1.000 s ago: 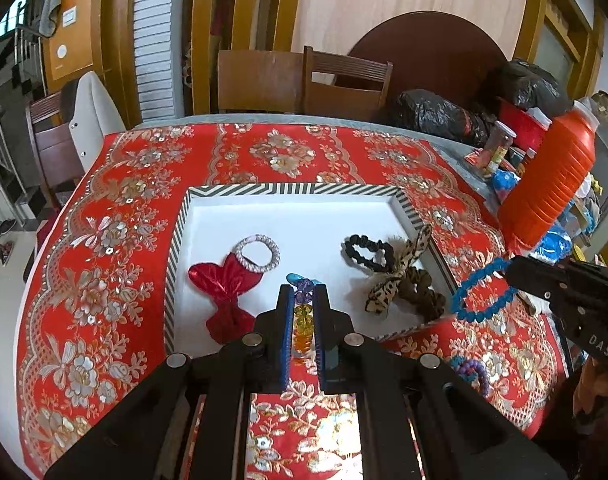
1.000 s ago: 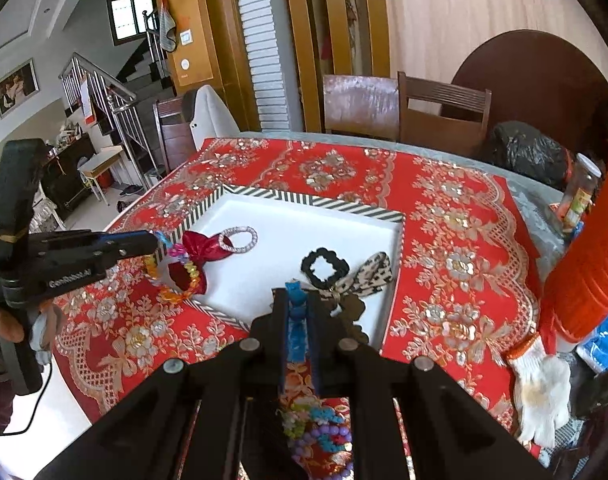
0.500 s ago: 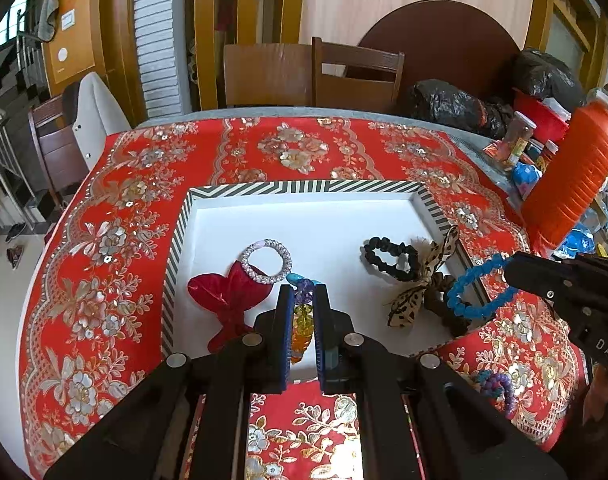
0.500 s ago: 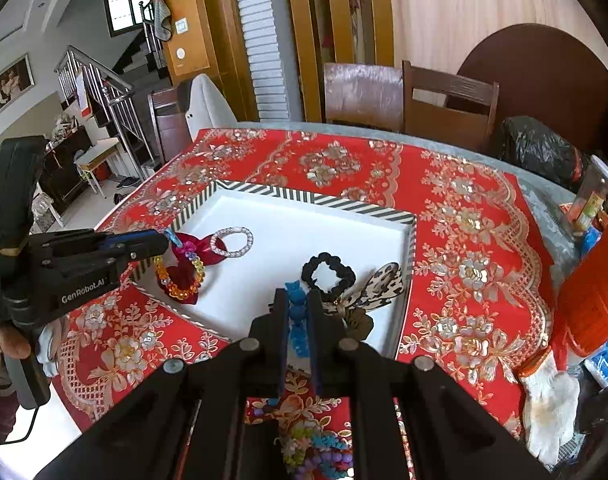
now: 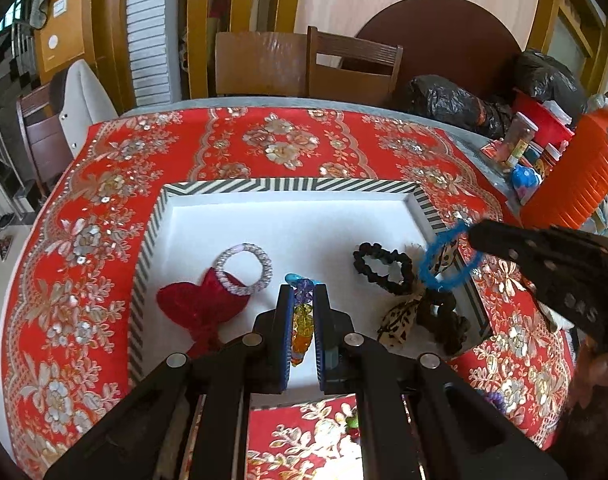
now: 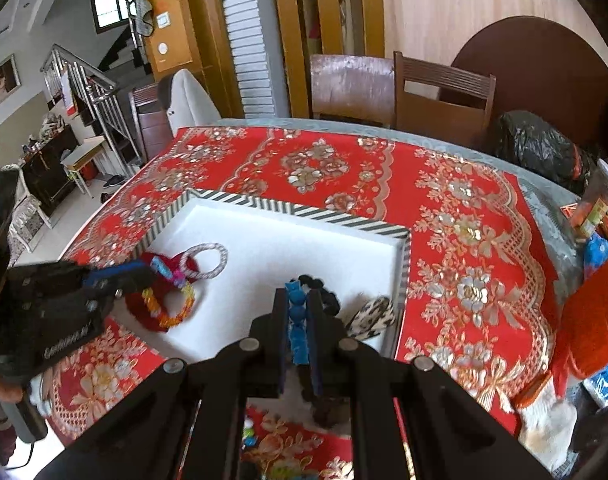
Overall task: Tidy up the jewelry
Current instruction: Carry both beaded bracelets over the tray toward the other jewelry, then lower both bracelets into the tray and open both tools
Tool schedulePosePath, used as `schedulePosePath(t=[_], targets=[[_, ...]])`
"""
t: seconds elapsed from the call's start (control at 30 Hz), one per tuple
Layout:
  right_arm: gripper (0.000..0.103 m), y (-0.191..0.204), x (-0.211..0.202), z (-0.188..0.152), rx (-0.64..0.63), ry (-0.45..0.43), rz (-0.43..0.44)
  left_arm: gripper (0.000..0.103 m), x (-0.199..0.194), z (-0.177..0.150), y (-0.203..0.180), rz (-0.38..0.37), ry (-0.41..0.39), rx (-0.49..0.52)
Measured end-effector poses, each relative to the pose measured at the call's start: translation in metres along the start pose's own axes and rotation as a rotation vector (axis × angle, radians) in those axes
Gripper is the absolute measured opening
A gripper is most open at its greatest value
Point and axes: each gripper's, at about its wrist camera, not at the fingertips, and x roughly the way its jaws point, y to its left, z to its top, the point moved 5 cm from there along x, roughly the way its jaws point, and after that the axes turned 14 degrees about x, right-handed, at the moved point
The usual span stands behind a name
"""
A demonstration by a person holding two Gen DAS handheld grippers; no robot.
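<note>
In the white striped-rim tray [image 5: 288, 186] on the red floral tabletop [image 5: 104, 184], a red bow [image 5: 196, 312] lay at nine o'clock with a silver beaded bracelet [image 5: 246, 268] overlapping its upper edge. The left tongs [image 5: 303, 320] were pinching a multicolored bead bracelet [image 5: 302, 322] over the tray's near side. At three o'clock lay a black scrunchie [image 5: 384, 266] and a leopard-print bow [image 5: 398, 316]. Above that corner the right tongs [image 6: 298, 330] were pinching a blue bead bracelet [image 5: 450, 258].

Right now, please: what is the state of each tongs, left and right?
Left tongs: closed on the multicolored bead bracelet.
Right tongs: closed on the blue bead bracelet.
</note>
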Motion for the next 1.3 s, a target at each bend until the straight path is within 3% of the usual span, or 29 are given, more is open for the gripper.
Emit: schedulePosePath(t=[0.4, 0.83, 0.9, 1.0, 1.07, 1.23, 1.3], targets=[[0.009, -0.005, 0.072, 0.034, 0.027, 0.066, -0.026, 0.008, 0.033, -0.011, 0.005, 0.005, 0.062, -0.033], [0.009, -0.064, 0.125, 0.033, 0.072, 0.106, -0.249, 0.009, 0.043, -0.027, 0.032, 0.054, 0.057, -0.074], [0.011, -0.065, 0.126, 0.030, 0.072, 0.119, -0.246, 0.019, 0.042, -0.028, 0.033, 0.032, 0.046, -0.085], [0.024, -0.061, 0.116, 0.028, 0.071, 0.105, -0.223, 0.032, 0.038, -0.027, 0.033, 0.035, 0.030, -0.085], [0.032, -0.058, 0.106, 0.028, 0.066, 0.093, -0.208, 0.032, 0.034, -0.025, 0.032, 0.028, 0.021, -0.087], [0.038, -0.045, 0.079, 0.025, 0.061, 0.098, -0.186, 0.032, 0.016, -0.020, 0.025, 0.021, -0.012, -0.077], [0.043, -0.038, 0.063, 0.023, 0.072, 0.089, -0.137, 0.032, 0.008, -0.020, 0.020, 0.015, -0.026, -0.068]])
